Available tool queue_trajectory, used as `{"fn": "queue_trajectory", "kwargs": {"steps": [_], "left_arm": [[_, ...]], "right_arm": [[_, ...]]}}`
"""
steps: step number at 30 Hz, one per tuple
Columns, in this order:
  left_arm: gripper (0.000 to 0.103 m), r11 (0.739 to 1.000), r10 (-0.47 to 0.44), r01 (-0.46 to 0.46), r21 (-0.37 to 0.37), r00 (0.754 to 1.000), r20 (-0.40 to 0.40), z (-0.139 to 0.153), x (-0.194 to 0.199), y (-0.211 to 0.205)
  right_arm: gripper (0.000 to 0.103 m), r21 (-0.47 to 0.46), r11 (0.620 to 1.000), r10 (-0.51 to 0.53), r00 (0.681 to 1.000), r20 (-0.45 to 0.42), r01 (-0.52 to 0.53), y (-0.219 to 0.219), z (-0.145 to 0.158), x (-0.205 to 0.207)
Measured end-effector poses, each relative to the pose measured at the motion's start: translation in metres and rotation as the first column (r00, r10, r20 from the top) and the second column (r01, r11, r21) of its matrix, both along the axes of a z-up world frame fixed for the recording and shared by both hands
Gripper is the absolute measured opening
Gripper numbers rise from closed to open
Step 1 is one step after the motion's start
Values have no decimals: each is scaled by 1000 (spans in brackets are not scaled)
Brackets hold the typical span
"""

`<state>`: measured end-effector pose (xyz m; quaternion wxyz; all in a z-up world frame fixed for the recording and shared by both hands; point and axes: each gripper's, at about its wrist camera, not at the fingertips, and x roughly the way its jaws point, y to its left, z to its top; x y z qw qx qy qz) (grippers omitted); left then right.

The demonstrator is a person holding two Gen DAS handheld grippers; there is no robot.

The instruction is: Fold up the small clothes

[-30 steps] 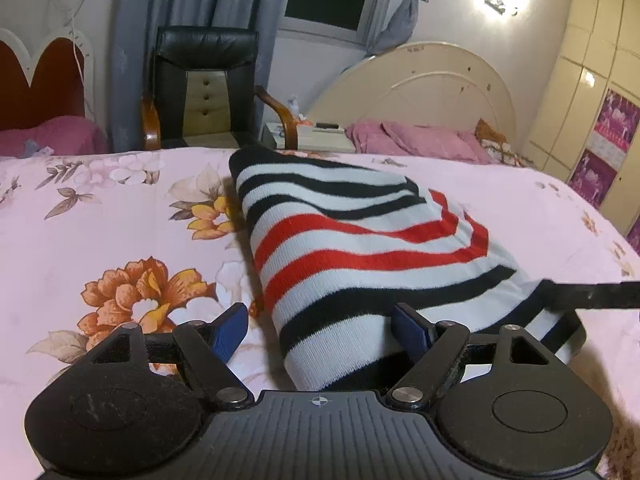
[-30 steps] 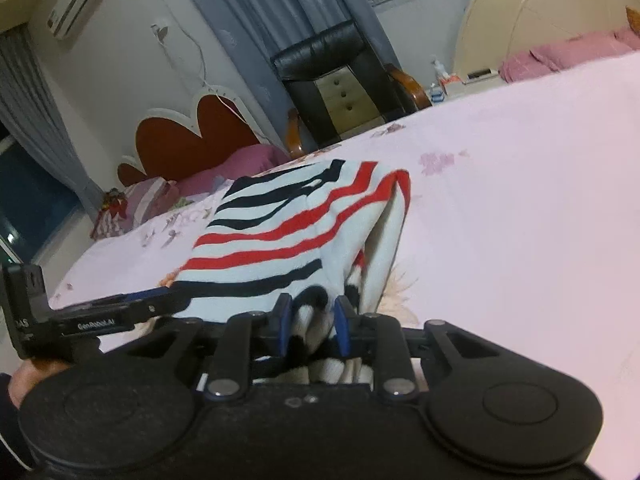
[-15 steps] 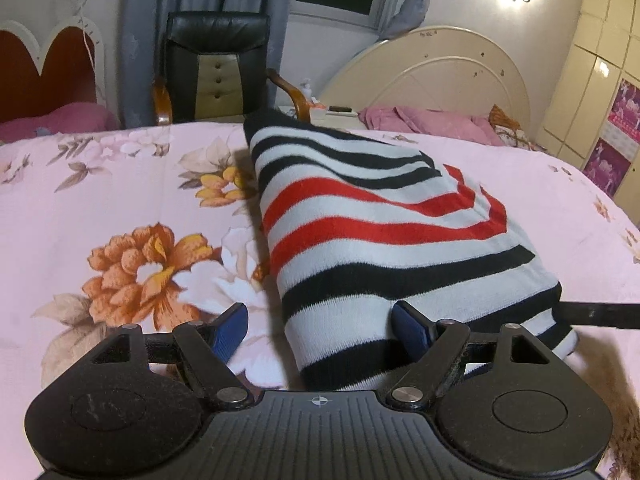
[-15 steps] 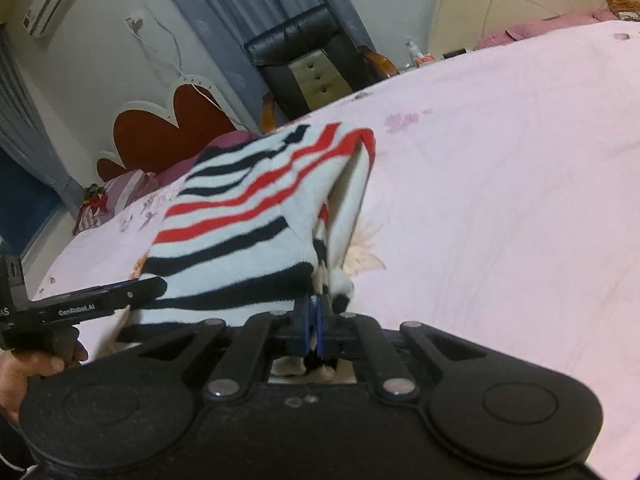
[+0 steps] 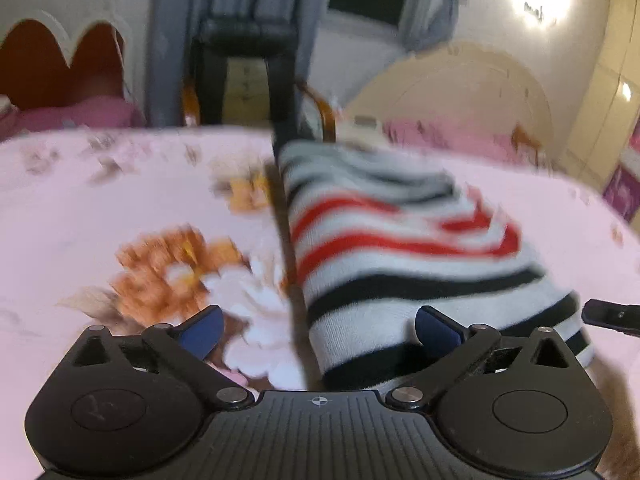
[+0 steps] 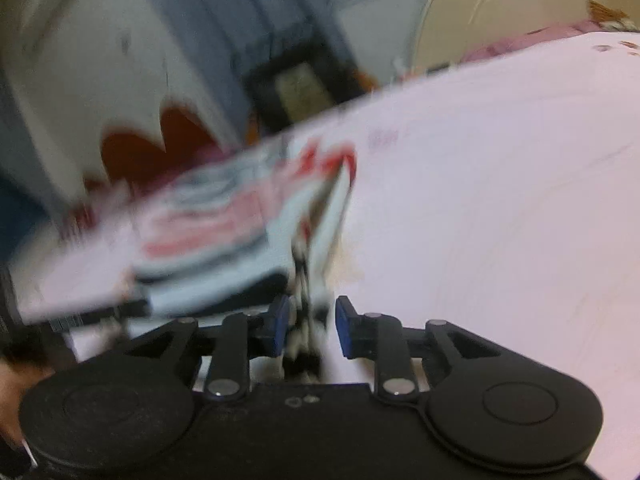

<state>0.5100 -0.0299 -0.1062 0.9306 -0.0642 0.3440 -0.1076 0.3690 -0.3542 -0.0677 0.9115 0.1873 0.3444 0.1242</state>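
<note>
A folded knit garment point(image 5: 392, 248) with black, white and red stripes lies on the pink floral bedsheet point(image 5: 120, 200). My left gripper point(image 5: 318, 326) stands wide, its jaws still opening. The garment's near left corner lies between the blue pads point(image 5: 434, 326), and neither pad presses on it. In the blurred right wrist view the garment point(image 6: 224, 232) lies to the left. Its near edge hangs between the jaws of my right gripper point(image 6: 313, 322). Those jaws are opening and stand clear of the cloth. The right gripper's finger point(image 5: 612, 314) pokes in at the garment's right corner.
A black chair point(image 5: 248, 64) and grey curtains stand beyond the bed's far edge. A cream headboard point(image 5: 460, 92) with pink bedding is at the back right, a red headboard point(image 5: 60, 64) at the back left. A person's hand point(image 6: 16, 392) holds the other gripper at the lower left.
The left jaws have spread wider around the garment's corner. The right jaws, pinched shut on the garment's edge half a second ago, have parted. Both views have blurred.
</note>
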Motion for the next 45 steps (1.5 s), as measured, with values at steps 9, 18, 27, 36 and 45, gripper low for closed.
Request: {"fn": "queue_trajectory", "kwargs": {"steps": [9,18,27,36,45], "left_arm": [[78,979,-187,179,93,978,91,13,-40,-47],[78,966,-164,152,209,985,42,-18,-59,-69],[103,996,-57,47,72,989,136,20,-37,-16],[94,950,17,-53,-308,993,-118,-26,35,21],[82,951,-9,-42,-306,987,-162,-38,50,7]], "right_arm": [[17,-159,979,145,985,96,-129,39,29,9],[25,-380,902,223,975,3,-205,64,-17,1],[58,-59,993,101,995,13,-100,9,17,15],[47,199,978,88,987,-135,-60,-18,-4,85],[10,119,990,93,989,-113,-80,-2,-14,99]]}}
